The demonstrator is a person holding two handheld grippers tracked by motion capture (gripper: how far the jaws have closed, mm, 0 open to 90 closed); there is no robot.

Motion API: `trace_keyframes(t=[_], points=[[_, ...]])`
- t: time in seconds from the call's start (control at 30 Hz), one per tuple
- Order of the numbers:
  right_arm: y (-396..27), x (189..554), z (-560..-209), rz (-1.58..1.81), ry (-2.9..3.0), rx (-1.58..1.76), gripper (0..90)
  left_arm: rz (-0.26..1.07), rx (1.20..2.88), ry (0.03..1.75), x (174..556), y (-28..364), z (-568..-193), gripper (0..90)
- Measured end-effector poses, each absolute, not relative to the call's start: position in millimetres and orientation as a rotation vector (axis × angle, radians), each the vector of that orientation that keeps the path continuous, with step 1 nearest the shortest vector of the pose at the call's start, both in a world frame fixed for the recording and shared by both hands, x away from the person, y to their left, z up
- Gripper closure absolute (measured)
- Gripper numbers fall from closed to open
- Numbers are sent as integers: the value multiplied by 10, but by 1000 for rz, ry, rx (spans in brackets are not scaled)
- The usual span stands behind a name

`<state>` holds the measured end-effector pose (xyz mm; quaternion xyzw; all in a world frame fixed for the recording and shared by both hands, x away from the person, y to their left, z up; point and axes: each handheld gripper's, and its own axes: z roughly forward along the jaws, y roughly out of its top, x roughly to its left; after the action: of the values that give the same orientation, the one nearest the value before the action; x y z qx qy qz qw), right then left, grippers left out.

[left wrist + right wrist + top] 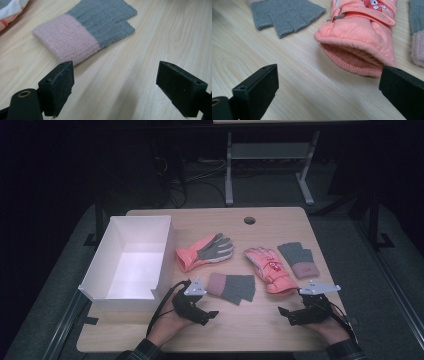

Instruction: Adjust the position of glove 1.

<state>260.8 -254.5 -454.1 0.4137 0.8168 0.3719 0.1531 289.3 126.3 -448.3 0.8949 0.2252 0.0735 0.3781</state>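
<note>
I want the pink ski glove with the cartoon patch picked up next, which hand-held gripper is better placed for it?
Right. The right hand-held gripper faces the pink ski glove cuff, jaws open. The left hand-held gripper sits by the grey knit glove.

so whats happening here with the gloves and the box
A person sits at a wooden table with a two-jaw gripper in each hand. Four gloves lie spread out beside an open white box with nothing in it. The left gripper is open, facing the pink cuff of a grey knit glove. The right gripper is open too, aimed at the cuff opening of a pink ski glove. Neither holds anything yet; no glove is in the box.
</note>
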Motion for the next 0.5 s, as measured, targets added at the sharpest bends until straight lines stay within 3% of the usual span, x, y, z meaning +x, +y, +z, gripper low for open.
trace_keyframes(t=[0.1, 0.17, 0.23, 0.33, 0.47, 0.5], points=[[-2547, 2602, -4544, 1075, 2347, 1194, 22, 169, 2272, 590, 2901, 1271, -4452, 267], [-2559, 2608, -4548, 1080, 2351, 1198, 22, 150, 2245, 603, 2908, 1266, -4434, 415], [-2561, 2608, -4550, 1082, 2350, 1203, 22, 127, 2226, 608, 2927, 1253, -4401, 456], [-2571, 2608, -4564, 1071, 2368, 1191, 22, 106, 2229, 579, 2960, 1212, -4357, 717], [-2580, 2605, -4544, 1081, 2359, 1199, 22, 73, 2230, 590, 3019, 1165, -4347, 896], [-2581, 2605, -4541, 1081, 2357, 1201, 22, 69, 2239, 595, 3037, 1151, -4349, 897]])
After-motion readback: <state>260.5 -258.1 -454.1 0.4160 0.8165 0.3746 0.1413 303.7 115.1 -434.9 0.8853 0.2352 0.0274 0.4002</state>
